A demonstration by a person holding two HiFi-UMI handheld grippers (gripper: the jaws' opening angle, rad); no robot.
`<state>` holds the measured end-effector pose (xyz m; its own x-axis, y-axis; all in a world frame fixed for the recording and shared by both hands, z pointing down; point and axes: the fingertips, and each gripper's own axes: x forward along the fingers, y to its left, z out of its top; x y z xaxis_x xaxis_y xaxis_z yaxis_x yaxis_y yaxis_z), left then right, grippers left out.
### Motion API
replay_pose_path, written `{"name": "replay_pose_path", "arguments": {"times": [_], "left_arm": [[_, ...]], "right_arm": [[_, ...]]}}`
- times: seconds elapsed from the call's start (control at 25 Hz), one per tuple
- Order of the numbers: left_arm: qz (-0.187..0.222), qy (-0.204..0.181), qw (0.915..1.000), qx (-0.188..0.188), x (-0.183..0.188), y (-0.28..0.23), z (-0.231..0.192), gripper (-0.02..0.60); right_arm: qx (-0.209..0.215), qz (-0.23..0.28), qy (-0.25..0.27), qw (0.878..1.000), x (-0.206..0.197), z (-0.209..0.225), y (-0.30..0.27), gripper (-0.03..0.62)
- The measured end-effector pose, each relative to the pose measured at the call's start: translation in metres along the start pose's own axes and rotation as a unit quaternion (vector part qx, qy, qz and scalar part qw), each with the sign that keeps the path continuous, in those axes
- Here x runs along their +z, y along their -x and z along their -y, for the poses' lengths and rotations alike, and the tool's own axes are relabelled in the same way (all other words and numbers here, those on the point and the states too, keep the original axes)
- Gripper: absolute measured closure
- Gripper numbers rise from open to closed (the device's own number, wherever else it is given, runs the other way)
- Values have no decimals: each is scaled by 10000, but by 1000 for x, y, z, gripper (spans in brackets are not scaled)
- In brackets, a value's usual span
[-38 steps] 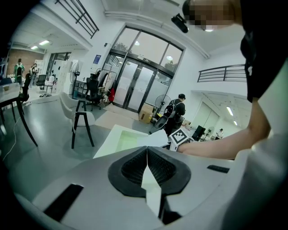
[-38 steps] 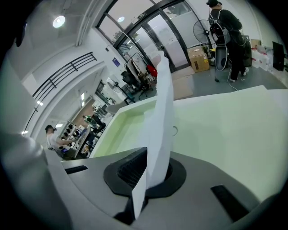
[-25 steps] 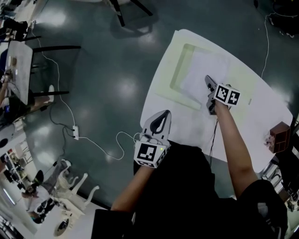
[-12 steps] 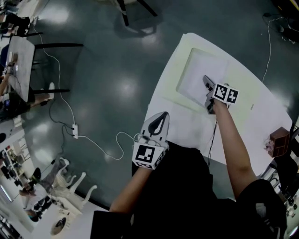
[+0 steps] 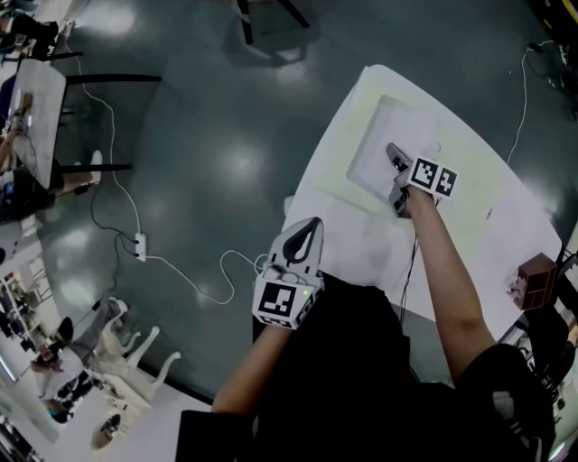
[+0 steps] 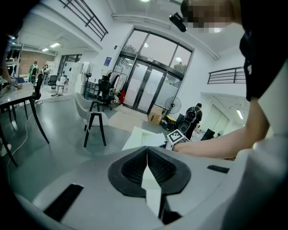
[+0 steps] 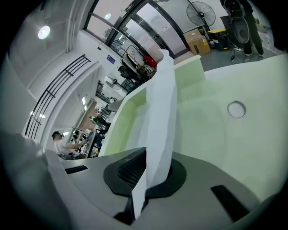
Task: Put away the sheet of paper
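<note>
A white sheet of paper [image 5: 386, 135] lies over the hollow of a pale green tray [image 5: 363, 113] at the far end of the white table [image 5: 470, 244]. My right gripper [image 5: 392, 157] reaches over the tray's near side, shut on the sheet's near edge. In the right gripper view the sheet [image 7: 163, 112] rises curled from the shut jaws of my right gripper [image 7: 150, 155], with the tray wall [image 7: 135, 112] behind it. My left gripper [image 5: 307, 231] hangs off the table's near left corner, over the floor. Its jaws are shut with nothing held, as the left gripper view shows [image 6: 146, 150].
A small brown box [image 5: 538, 271] stands at the table's right edge. A thin cable [image 5: 519, 99] runs off the far right side. Another cable with a plug strip [image 5: 140, 245] lies on the dark floor to the left. A stool's legs [image 5: 262, 13] are beyond the table. A small ring [image 7: 236, 109] lies on the green surface.
My right gripper has moved a little farther out over the tray with the sheet, which now lies more squarely in the hollow. The left gripper has stayed about where it was.
</note>
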<state>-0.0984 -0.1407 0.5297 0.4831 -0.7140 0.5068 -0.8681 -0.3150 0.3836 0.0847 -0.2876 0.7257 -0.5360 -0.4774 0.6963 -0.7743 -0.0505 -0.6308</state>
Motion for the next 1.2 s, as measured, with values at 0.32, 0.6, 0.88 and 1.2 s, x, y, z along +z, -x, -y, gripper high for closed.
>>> {"name": "replay_pose_path", "arguments": {"times": [0.32, 0.6, 0.88, 1.2], "left_arm": [[3, 56, 9999, 92, 1, 1, -11, 577], [3, 49, 10000, 59, 3, 0, -9, 577], [42, -13, 10000, 86, 1, 2, -7, 577], [13, -96, 9996, 266, 4, 8, -5, 577]], "right_arm": [[121, 49, -339, 9993, -1, -7, -16, 592], [517, 94, -209, 9984, 8, -15, -4, 445], [108, 642, -316, 9974, 51, 22, 19, 427], [-518, 927, -528, 9929, 84, 53, 12, 427]]}}
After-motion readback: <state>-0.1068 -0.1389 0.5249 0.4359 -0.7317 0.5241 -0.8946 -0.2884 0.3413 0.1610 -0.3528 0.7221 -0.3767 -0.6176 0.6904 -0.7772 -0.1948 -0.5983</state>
